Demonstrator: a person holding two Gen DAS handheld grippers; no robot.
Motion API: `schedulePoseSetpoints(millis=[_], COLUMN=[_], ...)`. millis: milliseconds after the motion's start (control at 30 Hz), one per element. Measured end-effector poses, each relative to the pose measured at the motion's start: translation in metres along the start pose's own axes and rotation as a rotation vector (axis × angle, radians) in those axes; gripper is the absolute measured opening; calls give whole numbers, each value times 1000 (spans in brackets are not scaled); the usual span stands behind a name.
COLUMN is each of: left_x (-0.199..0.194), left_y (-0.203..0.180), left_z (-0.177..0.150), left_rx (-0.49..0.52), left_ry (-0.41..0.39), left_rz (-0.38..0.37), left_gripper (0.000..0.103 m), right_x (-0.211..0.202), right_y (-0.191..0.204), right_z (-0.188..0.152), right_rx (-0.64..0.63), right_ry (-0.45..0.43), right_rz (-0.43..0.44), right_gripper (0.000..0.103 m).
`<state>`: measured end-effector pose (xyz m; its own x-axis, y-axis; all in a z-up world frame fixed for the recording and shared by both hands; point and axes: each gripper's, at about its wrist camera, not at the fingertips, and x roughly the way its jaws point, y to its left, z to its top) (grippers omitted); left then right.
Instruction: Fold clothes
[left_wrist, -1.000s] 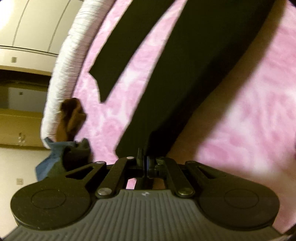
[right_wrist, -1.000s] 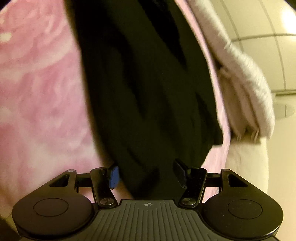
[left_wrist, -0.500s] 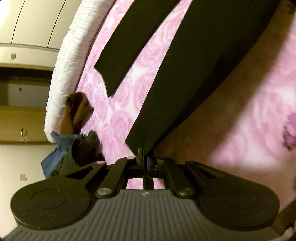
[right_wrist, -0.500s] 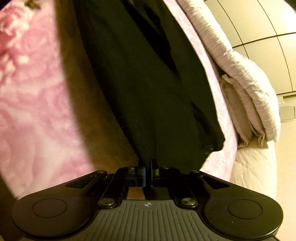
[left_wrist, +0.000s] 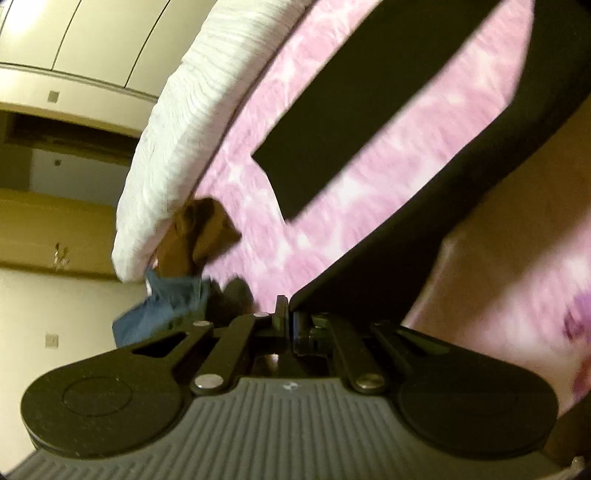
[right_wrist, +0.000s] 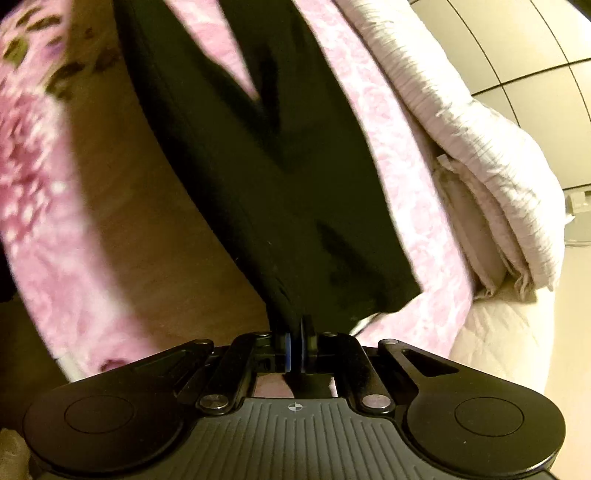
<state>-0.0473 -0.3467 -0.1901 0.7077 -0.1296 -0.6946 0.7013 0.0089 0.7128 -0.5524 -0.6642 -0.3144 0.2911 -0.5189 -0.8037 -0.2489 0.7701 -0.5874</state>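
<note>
A pair of black trousers (left_wrist: 436, 206) lies across a pink rose-patterned bedspread (left_wrist: 332, 206). My left gripper (left_wrist: 290, 314) is shut on the end of one black leg and holds it lifted off the bed. The other leg (left_wrist: 354, 107) lies flat further back. In the right wrist view, my right gripper (right_wrist: 295, 325) is shut on the waist edge of the black trousers (right_wrist: 295, 177), which hang stretched away from it above the bedspread (right_wrist: 406, 177).
A white ribbed duvet (left_wrist: 192, 125) is rolled along the far side of the bed, also in the right wrist view (right_wrist: 480, 140). A brown garment (left_wrist: 199, 232) and blue jeans (left_wrist: 166, 306) lie heaped at the bed's end. A cream pillow (right_wrist: 472, 236) sits under the duvet.
My right gripper was open around the trousers' waist and has shut on it. Both grippers have lifted and pulled the trousers taut, and the views have tilted.
</note>
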Motion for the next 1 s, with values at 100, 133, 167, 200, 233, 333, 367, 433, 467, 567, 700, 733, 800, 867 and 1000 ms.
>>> schedulePoseSetpoints(millis=[100,133,167,200,233,333,367,433,467,567,700,733,800,867,1000], left_x=[24,35,45,56,66,98,111,139,151,183,220,228,244,258,286], left_y=[35,45,55,64,72,88,90,95,95,92,83,81,78,76,75], left_z=[35,46,57,68,78,106,114,131,139,167,201,208,223,237,261], left_rx=[23,28,33,39,42,75,86,111,129,158,208,219,230,222,208], left_ry=[-27,-32,-37,-42,-43,-49,-45,-38,-37,-26,5,13,29,42,60], left_rz=[-59,-76,-94,-111,-126,-171,-188,-212,-214,-222,-240,-244,-251,-254,-252], left_gripper=[2,2,2,2,2,2,2,2,2,2,2,2,2,2,2], right_x=[4,7,11,16,23,48,57,75,85,120,166,177,195,209,238], right_y=[-45,-60,-75,-90,-104,-135,-144,-160,-167,-182,-201,-205,-213,-221,-236], right_z=[22,29,36,43,50,73,81,93,99,115,125,127,129,132,135], right_rx=[-16,-18,-13,-7,-5,-11,-10,-3,-2,-7,-21,-23,-22,-16,14], right_ry=[31,43,56,64,73,99,106,118,124,141,155,160,165,164,161], right_rz=[4,7,12,13,15,19,24,38,46,83,152,171,200,218,245], right_gripper=[3,3,3,3,3,3,3,3,3,3,3,3,3,3,4])
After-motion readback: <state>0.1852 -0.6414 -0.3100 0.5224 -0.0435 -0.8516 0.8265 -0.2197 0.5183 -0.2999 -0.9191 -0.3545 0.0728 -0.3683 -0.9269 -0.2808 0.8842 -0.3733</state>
